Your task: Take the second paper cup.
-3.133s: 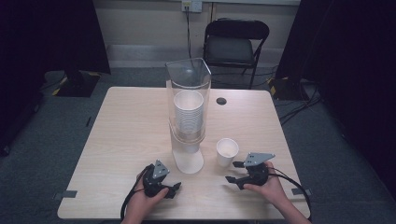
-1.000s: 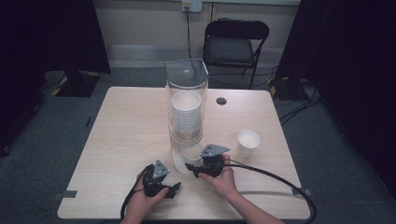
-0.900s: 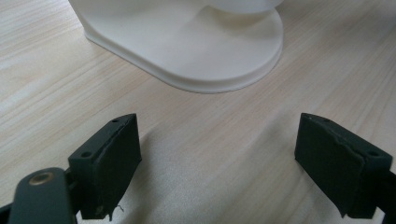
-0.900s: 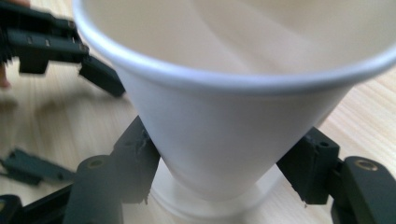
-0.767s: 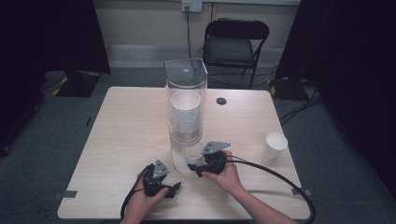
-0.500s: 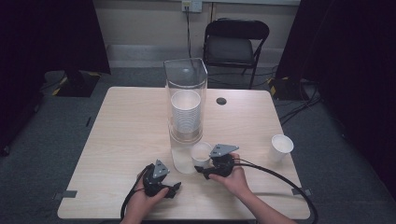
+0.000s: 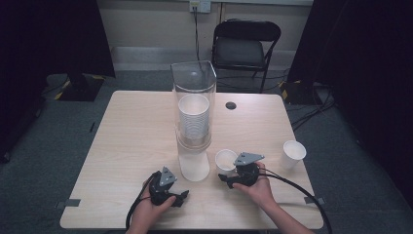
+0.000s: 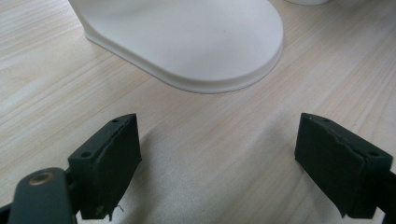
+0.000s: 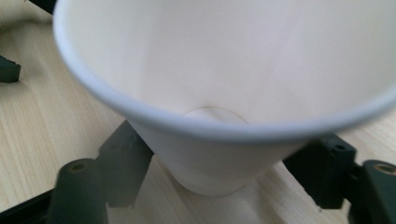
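A white paper cup (image 9: 219, 93) sits between the right gripper's (image 7: 229, 176) fingers (image 9: 123, 161), which close on its lower wall just in front of the cup dispenser's white base (image 7: 194, 166). The left gripper (image 7: 181, 197) rests on the counter (image 7: 131, 141) with its fingers (image 8: 107, 161) spread wide, holding nothing, near that base. A second paper cup (image 7: 293, 154) stands well apart at the counter's right edge.

cup dispenser (image 7: 194, 122) blocking table (image 7: 126, 136) centre, open tabletop either side
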`<state>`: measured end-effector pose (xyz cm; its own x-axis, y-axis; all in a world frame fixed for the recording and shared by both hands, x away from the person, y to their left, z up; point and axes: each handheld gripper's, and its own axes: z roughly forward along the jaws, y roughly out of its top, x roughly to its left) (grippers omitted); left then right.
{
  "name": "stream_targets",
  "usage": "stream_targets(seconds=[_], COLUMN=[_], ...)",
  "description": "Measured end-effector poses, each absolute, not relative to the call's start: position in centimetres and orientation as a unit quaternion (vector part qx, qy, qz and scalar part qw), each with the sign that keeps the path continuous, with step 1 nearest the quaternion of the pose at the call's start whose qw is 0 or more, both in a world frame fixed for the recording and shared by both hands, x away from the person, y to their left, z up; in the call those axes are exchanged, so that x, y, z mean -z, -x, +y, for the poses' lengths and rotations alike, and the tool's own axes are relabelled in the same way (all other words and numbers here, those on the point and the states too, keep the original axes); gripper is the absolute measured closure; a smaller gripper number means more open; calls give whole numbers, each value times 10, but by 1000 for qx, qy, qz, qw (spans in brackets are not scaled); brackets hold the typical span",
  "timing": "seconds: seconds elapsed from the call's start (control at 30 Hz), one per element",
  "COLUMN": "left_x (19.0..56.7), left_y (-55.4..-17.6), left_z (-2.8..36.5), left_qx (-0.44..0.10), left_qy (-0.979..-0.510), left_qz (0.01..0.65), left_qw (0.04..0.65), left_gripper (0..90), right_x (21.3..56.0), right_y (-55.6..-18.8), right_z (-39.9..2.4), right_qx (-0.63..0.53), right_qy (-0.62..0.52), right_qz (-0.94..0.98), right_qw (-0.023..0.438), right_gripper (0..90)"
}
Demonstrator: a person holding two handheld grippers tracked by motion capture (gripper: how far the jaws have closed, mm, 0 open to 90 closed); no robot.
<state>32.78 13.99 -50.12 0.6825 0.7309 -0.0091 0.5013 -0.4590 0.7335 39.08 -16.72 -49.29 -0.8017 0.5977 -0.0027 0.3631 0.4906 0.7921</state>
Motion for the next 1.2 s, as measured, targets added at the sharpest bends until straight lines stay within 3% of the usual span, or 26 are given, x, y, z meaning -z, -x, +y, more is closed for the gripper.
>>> stream_targets(seconds=[0.37,1.2], left_x=[501,501], left_y=[-328,-328], left_z=[140,140], left_qx=[-156,-156], left_qy=[-839,-839], left_qz=[368,367], left_qw=[369,370], left_gripper=[138,138], right_x=[490,482], right_y=[-387,-364], right_z=[-183,-235], right_qx=[-419,-417], right_qy=[-289,-286], right_qz=[850,853], right_qw=[137,130], right_gripper=[193,197])
